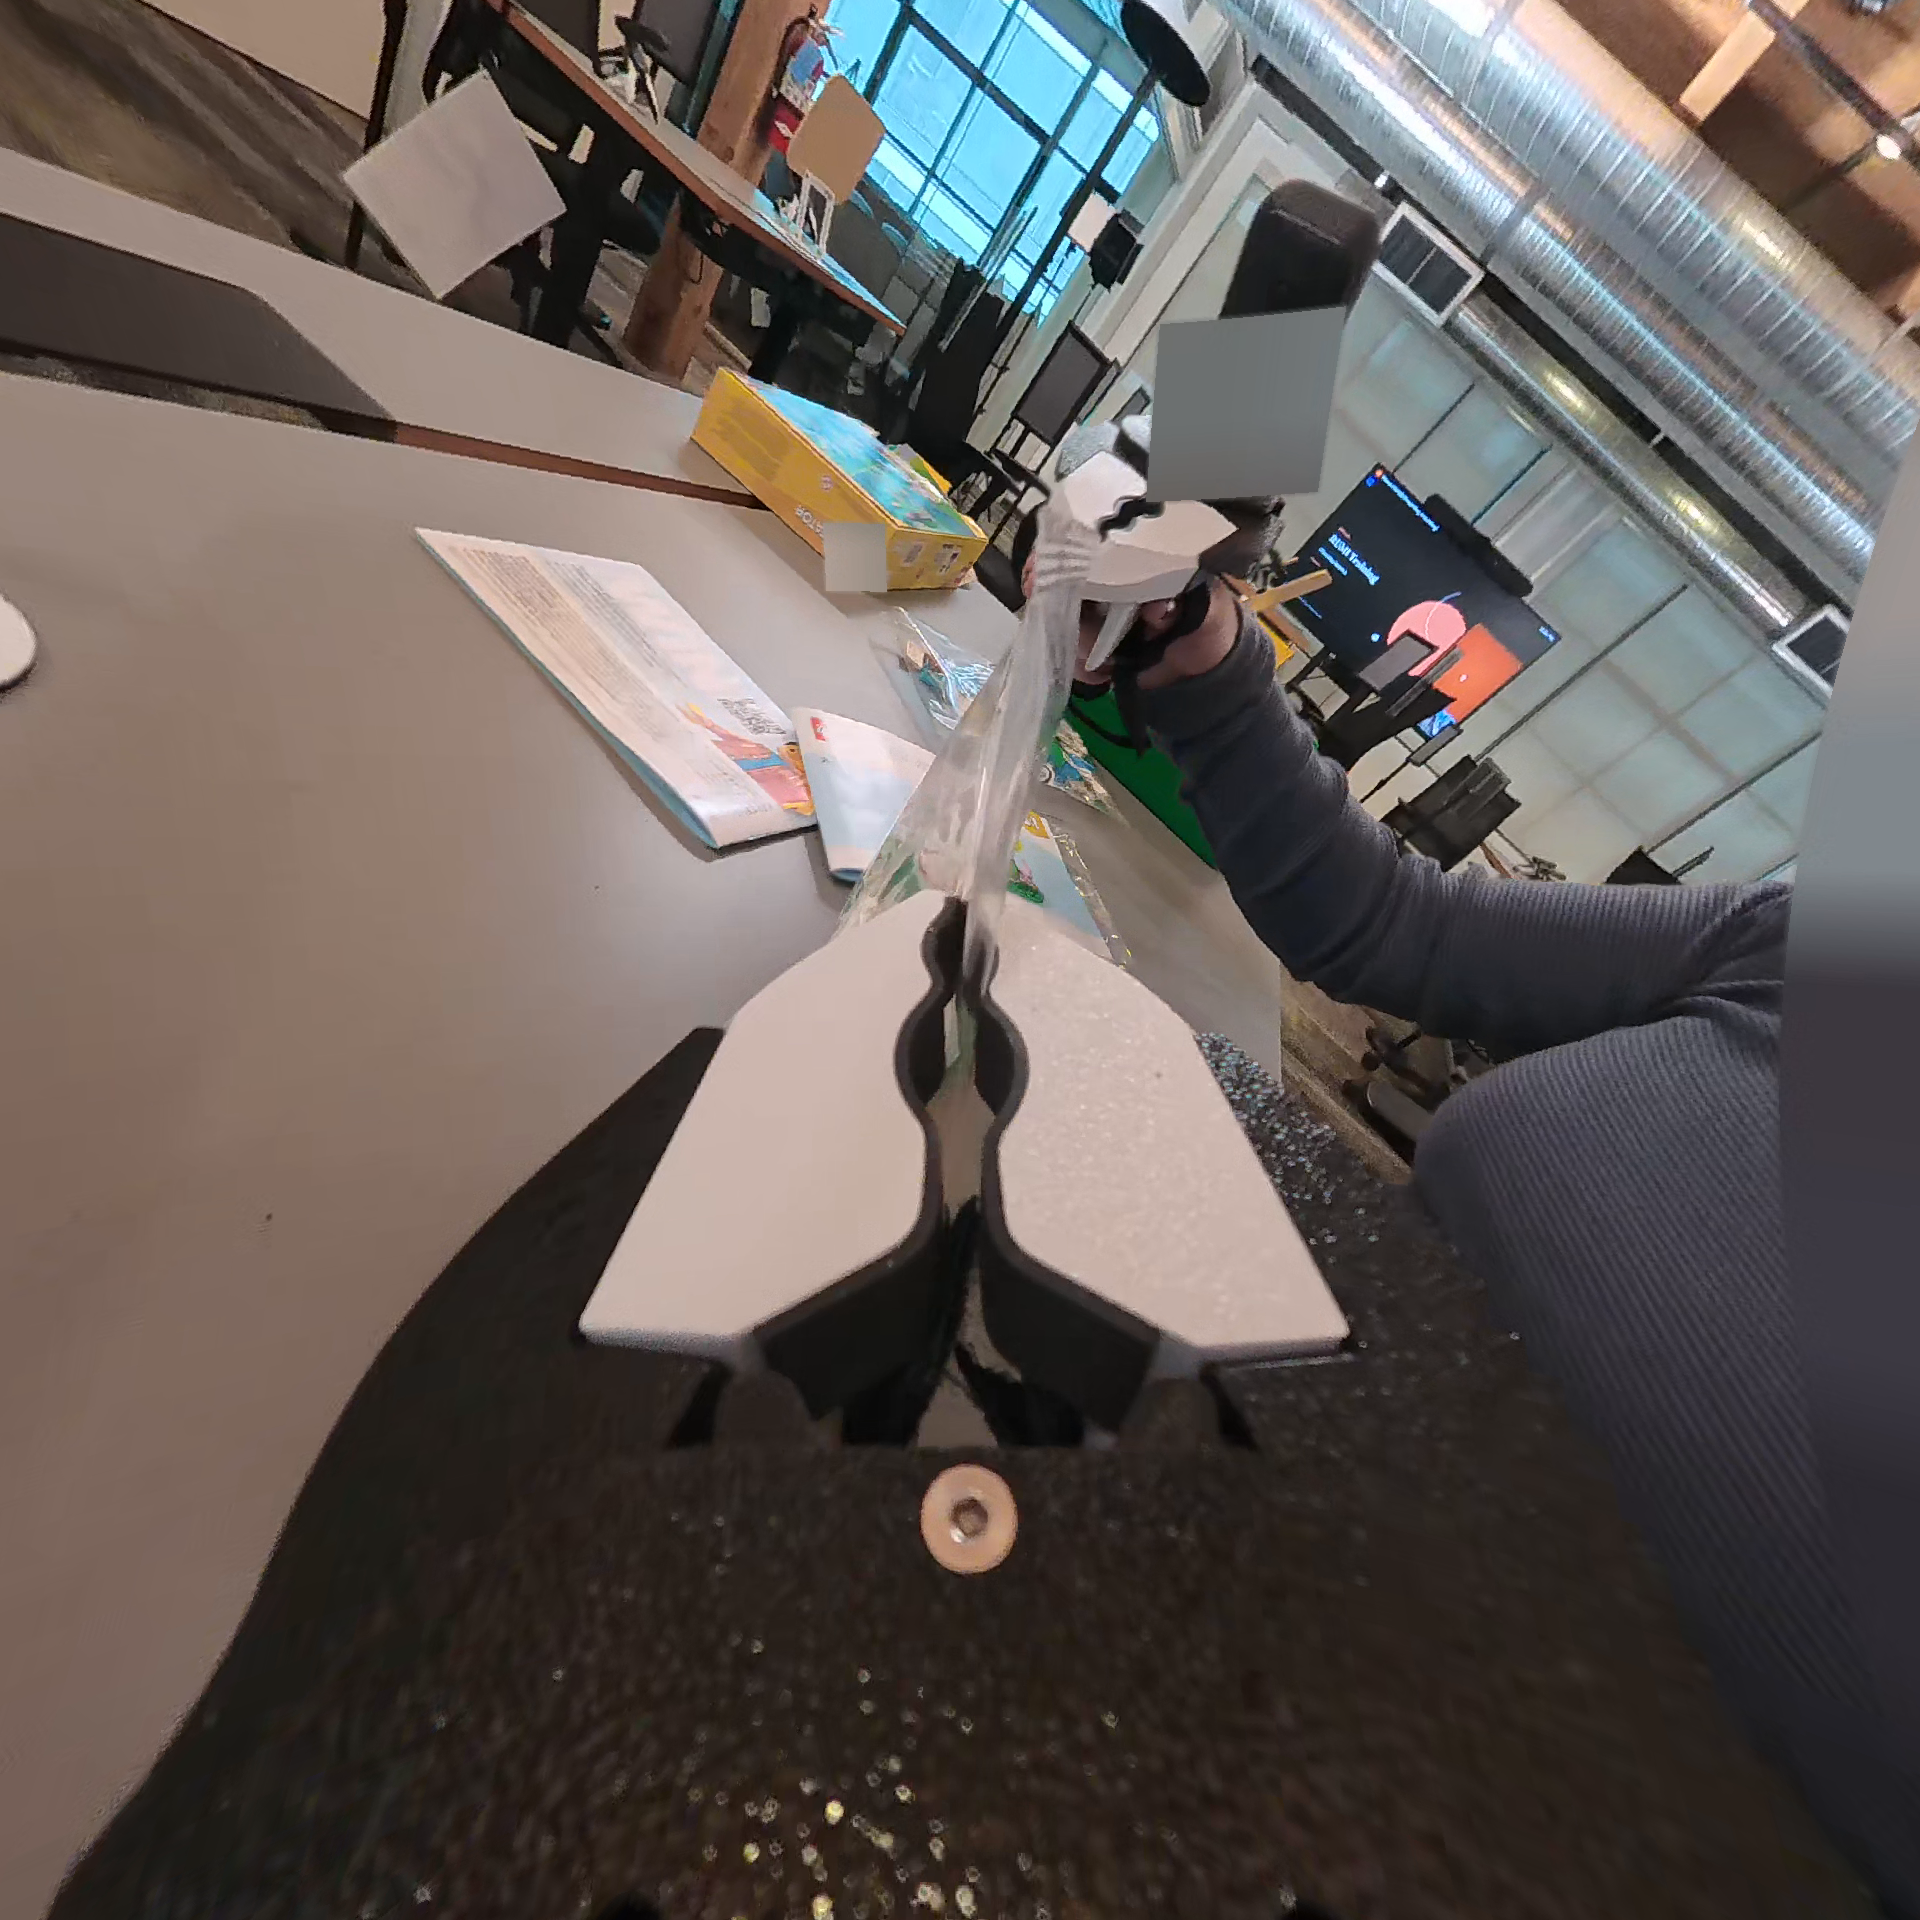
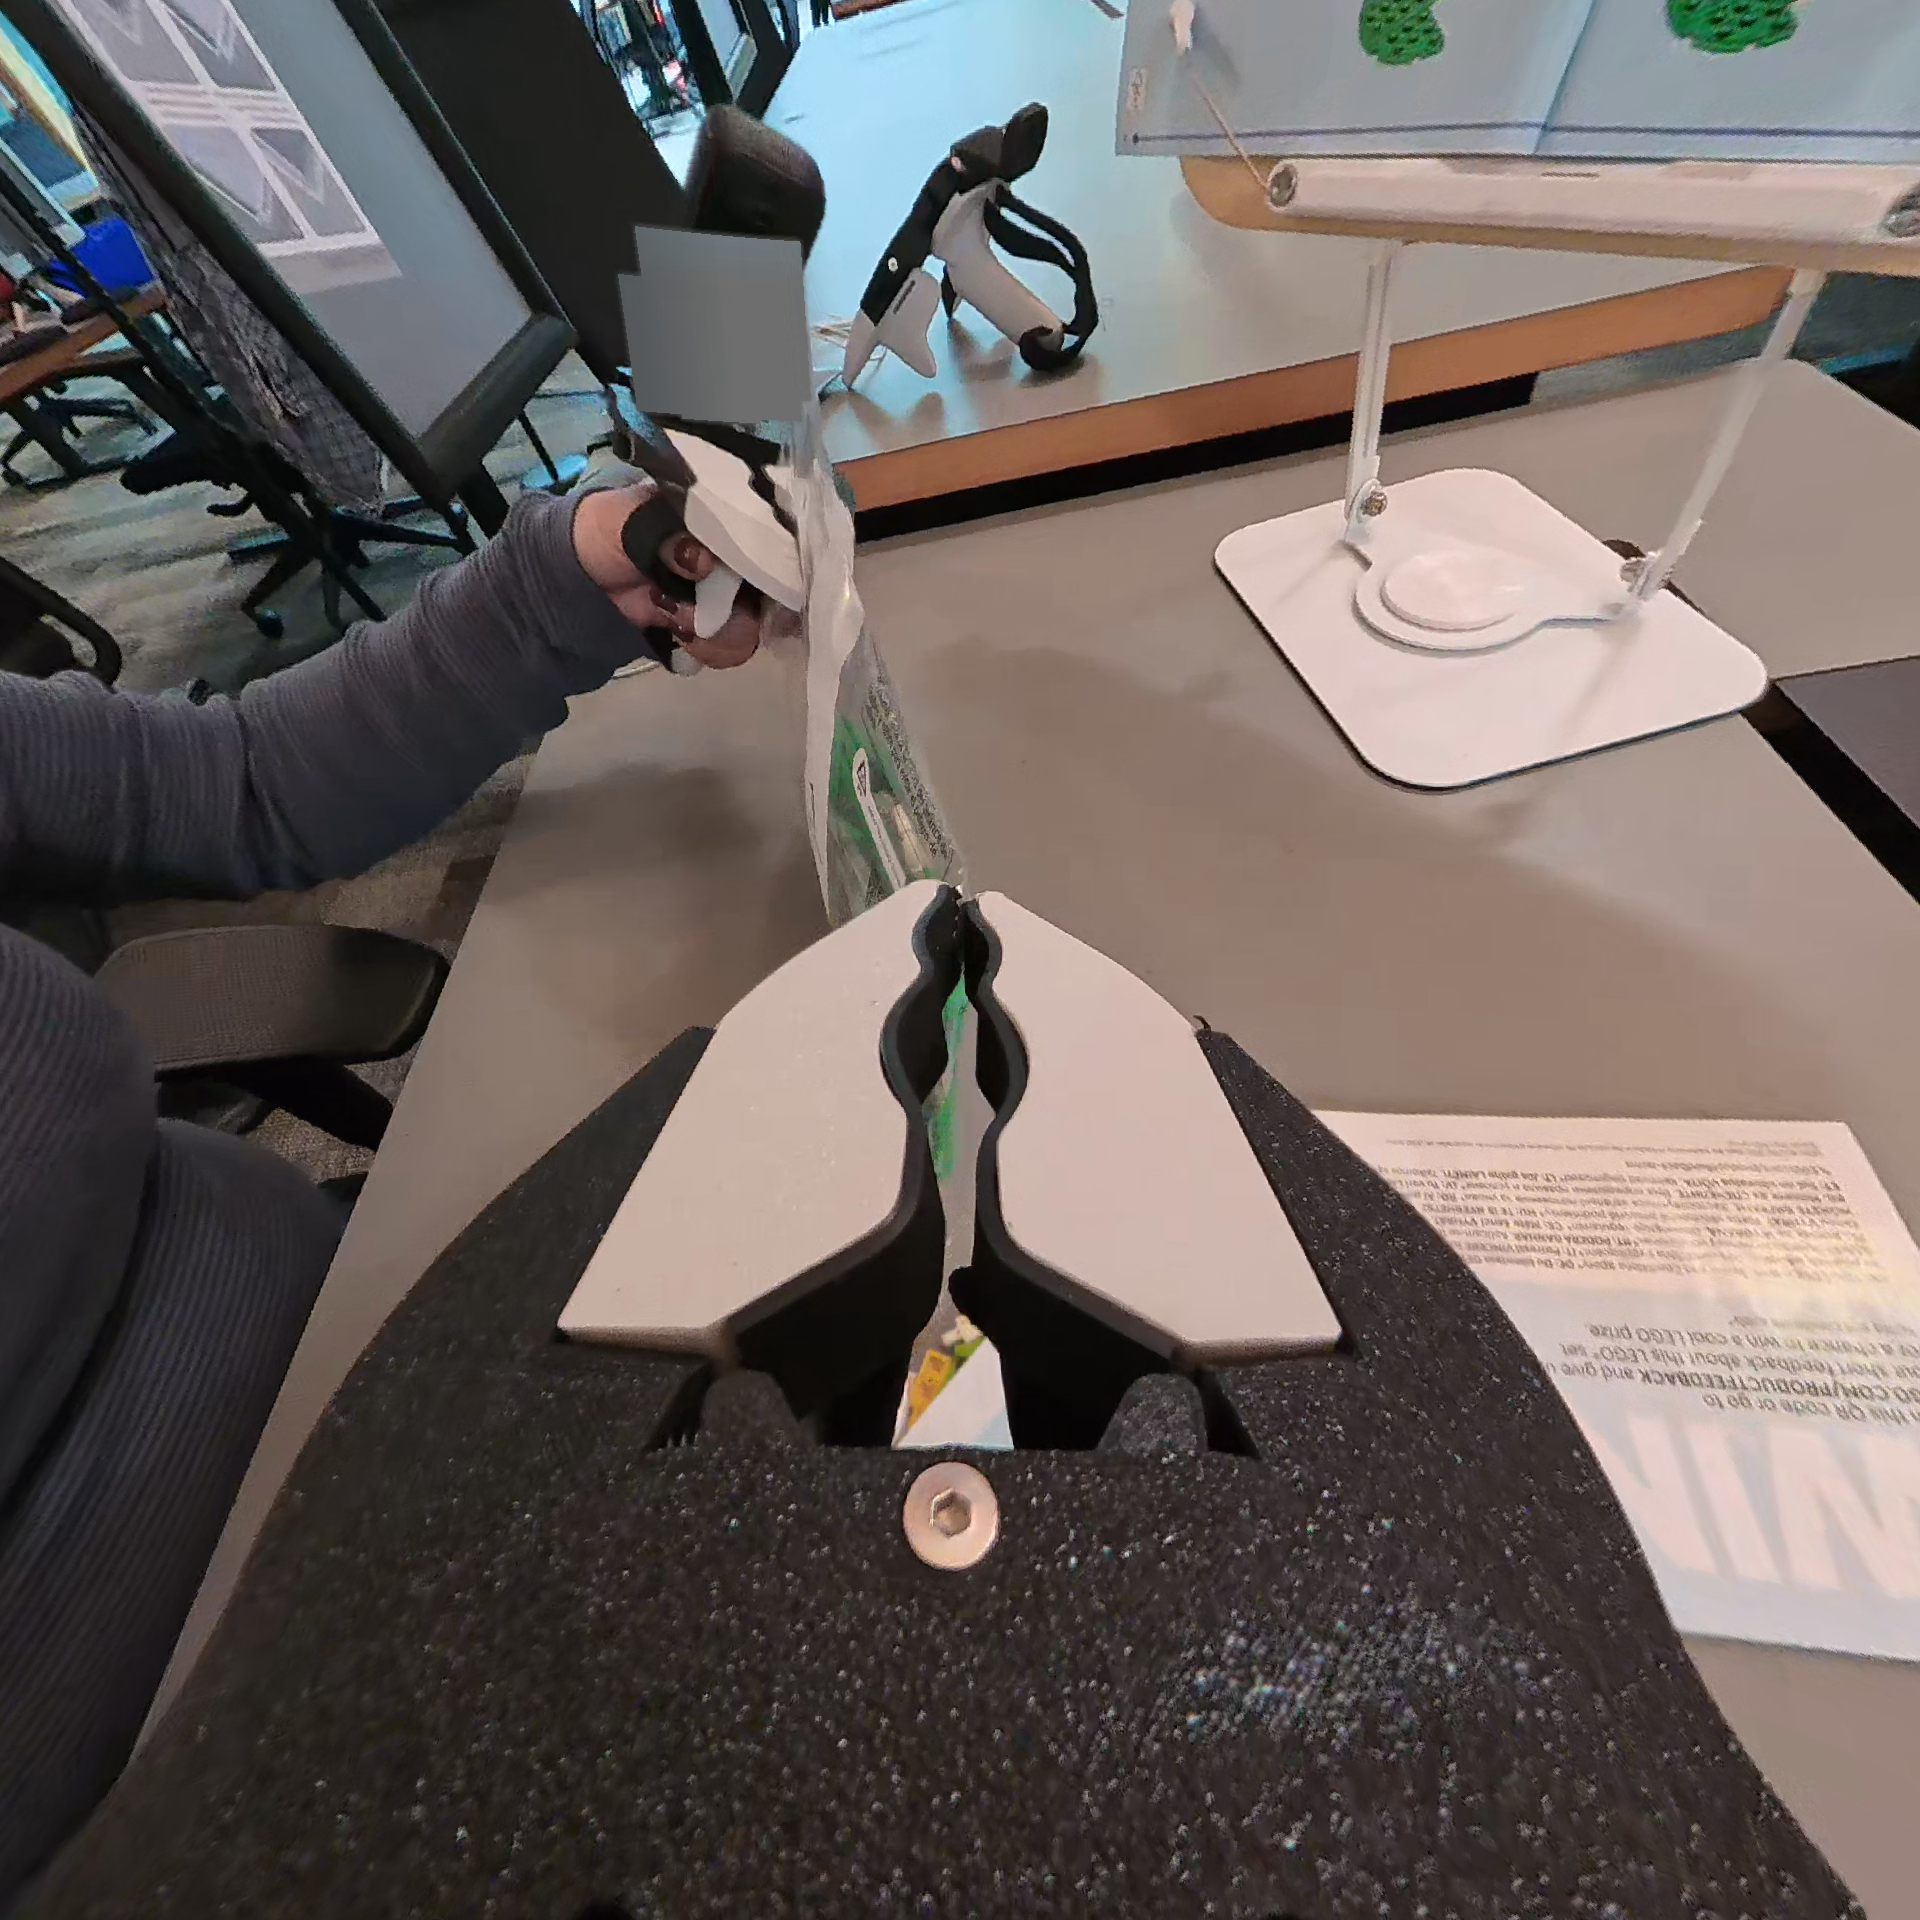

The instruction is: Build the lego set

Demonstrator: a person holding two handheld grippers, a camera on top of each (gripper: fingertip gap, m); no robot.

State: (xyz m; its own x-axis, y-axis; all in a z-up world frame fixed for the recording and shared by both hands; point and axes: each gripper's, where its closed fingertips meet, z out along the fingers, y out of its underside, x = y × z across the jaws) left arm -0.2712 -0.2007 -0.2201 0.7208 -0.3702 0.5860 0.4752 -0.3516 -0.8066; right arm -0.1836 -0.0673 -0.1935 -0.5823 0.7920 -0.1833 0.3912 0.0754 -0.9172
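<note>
You have the bag (image 1: pixel 997 758) stretched between both grippers, off the table (image 1: pixel 260 935). In the left wrist view it runs as a taut clear strip from the left gripper (image 1: pixel 961 935) at frame centre up to the right gripper (image 1: pixel 1081 540) in the upper middle; that line is its long axis. In the right wrist view the same strip climbs from the right gripper (image 2: pixel 961 914) to the left gripper (image 2: pixel 790 520) at upper left, with green pieces showing through the plastic. Both sets of jaws are clenched on the bag, one at each end, so neither hand is nearer: each already holds it.

The coming move is likely a pull apart along that axis to tear the plastic. Pieces may scatter when it gives.

Below, lower right in the right wrist view, lies a leaflet (image 2: pixel 1662 1351). A white stand (image 2: pixel 1486 644) sits at upper right. In the left wrist view a booklet (image 1: pixel 623 675) and a yellow box (image 1: pixel 831 468) lie left of the bag. Nothing stands between the grippers.
</note>
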